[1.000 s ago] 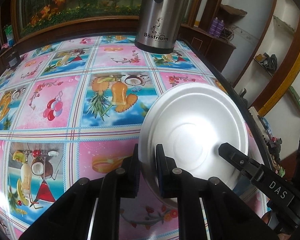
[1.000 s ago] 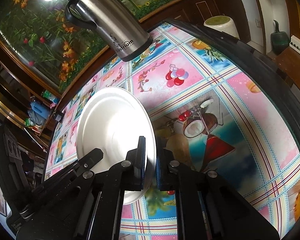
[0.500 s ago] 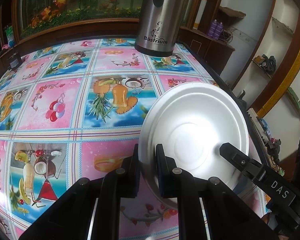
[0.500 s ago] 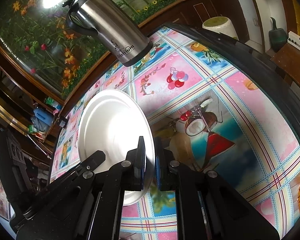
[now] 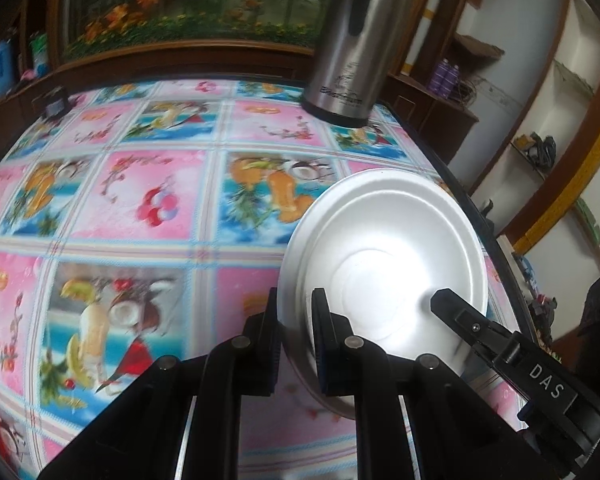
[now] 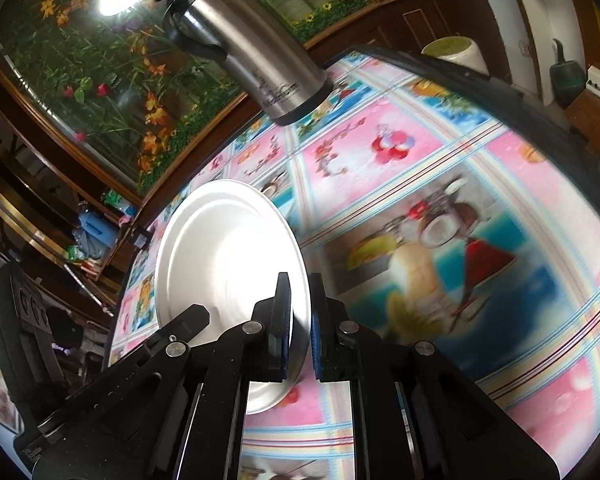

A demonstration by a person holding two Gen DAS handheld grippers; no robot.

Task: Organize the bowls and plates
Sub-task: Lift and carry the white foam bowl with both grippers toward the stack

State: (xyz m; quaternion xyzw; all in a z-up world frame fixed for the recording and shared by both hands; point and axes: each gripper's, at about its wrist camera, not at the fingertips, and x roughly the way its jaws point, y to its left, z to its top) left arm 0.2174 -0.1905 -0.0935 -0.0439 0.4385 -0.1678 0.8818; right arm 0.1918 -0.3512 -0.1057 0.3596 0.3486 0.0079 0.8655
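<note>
A white round plate [image 5: 384, 256] is held tilted above the table, and both grippers clamp its rim. My left gripper [image 5: 296, 312] is shut on the plate's left rim. My right gripper [image 6: 298, 304] is shut on the plate's right rim; the plate [image 6: 224, 256] fills the left middle of the right wrist view. Each gripper's finger shows in the other's view: the right one in the left wrist view [image 5: 460, 312], the left one in the right wrist view [image 6: 188, 320]. No bowl is in view.
A steel thermos jug [image 5: 356, 52] stands at the table's far right corner and also shows in the right wrist view [image 6: 260, 52]. The table [image 5: 148, 200] has a pink and blue fruit-print cloth. A flower mural and wooden shelves stand behind; the table's right edge is close.
Both grippers have lifted and pulled back with the plate. The thermos looks farther away and more of the tablecloth shows; the scene is motion-blurred.
</note>
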